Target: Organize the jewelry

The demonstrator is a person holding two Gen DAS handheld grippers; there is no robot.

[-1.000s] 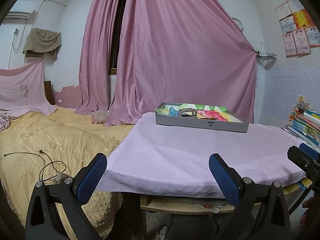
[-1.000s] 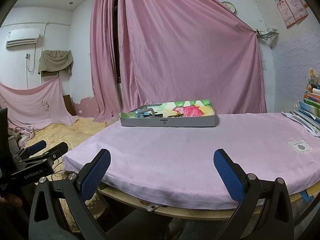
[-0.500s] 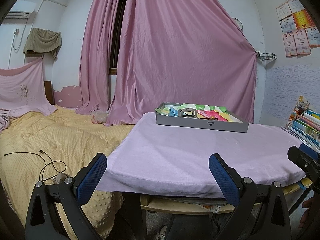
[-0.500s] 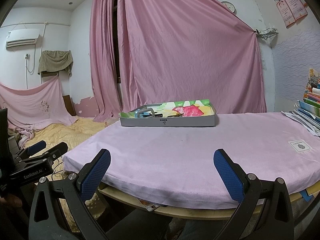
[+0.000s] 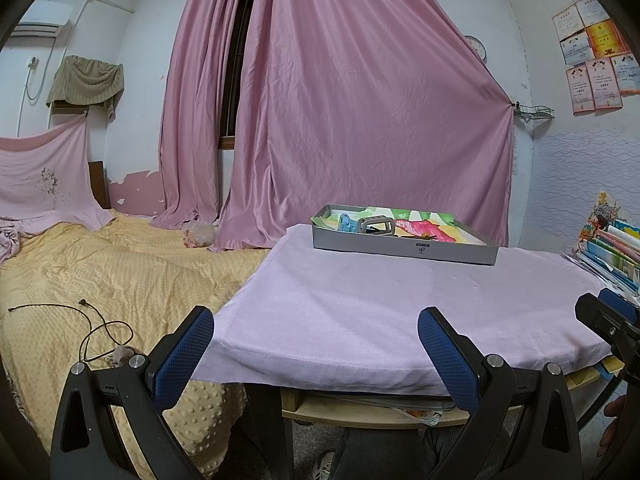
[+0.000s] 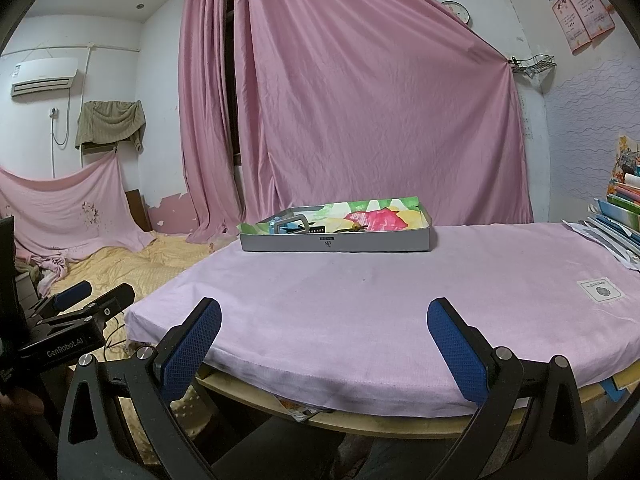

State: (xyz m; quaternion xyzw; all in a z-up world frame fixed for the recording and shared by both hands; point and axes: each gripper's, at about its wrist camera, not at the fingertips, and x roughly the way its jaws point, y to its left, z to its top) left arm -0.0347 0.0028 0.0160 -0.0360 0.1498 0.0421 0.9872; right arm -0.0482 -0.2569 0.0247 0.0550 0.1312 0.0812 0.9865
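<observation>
Both the left gripper (image 5: 316, 330) and right gripper (image 6: 324, 322) hovered with jaws spread wide and empty at the near edge of a pink-draped table (image 6: 400, 300); the grey tray (image 6: 336, 240) sat far across it, holding what appeared to be jewelry pieces.

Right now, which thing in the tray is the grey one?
The rectangular loop-shaped piece at the tray's left end; beside it lies a light-blue item.

Both claws: black frames, silver screws, blue textured pads (image 5: 182, 358); left claw (image 6: 86, 300) lettered (white) "GenRobot.AI".
</observation>
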